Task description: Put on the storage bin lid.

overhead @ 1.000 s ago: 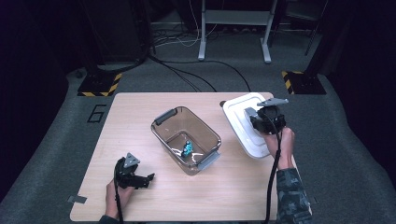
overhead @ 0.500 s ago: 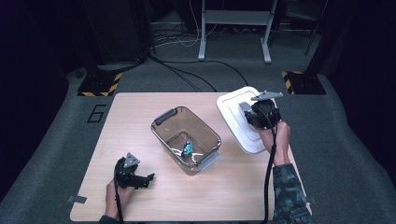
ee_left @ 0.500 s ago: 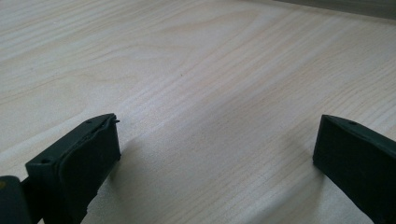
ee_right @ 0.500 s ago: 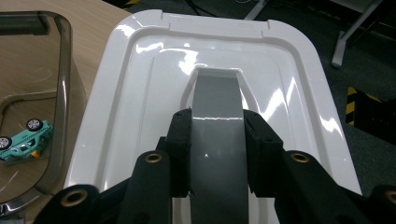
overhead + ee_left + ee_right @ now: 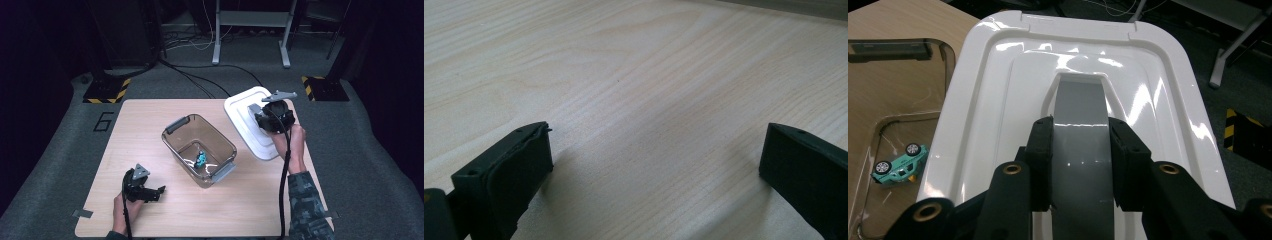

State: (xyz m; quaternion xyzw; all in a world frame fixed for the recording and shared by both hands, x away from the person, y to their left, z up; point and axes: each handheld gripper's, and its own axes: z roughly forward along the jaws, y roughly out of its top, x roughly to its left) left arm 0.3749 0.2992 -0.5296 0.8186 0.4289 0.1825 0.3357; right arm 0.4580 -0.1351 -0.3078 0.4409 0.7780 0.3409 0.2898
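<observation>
The right claw [image 5: 1080, 165], pinching the grey handle [image 5: 1080, 145] of the white lid [image 5: 998, 90], should keep it level toward the clear bin [image 5: 199, 149] at its left, while the left claw [image 5: 654, 165] rests spread.

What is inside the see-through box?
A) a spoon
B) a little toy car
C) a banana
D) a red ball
B: a small teal toy car lies on the floor of the see-through box, and it shows beside the white lid in the right gripper view.
</observation>
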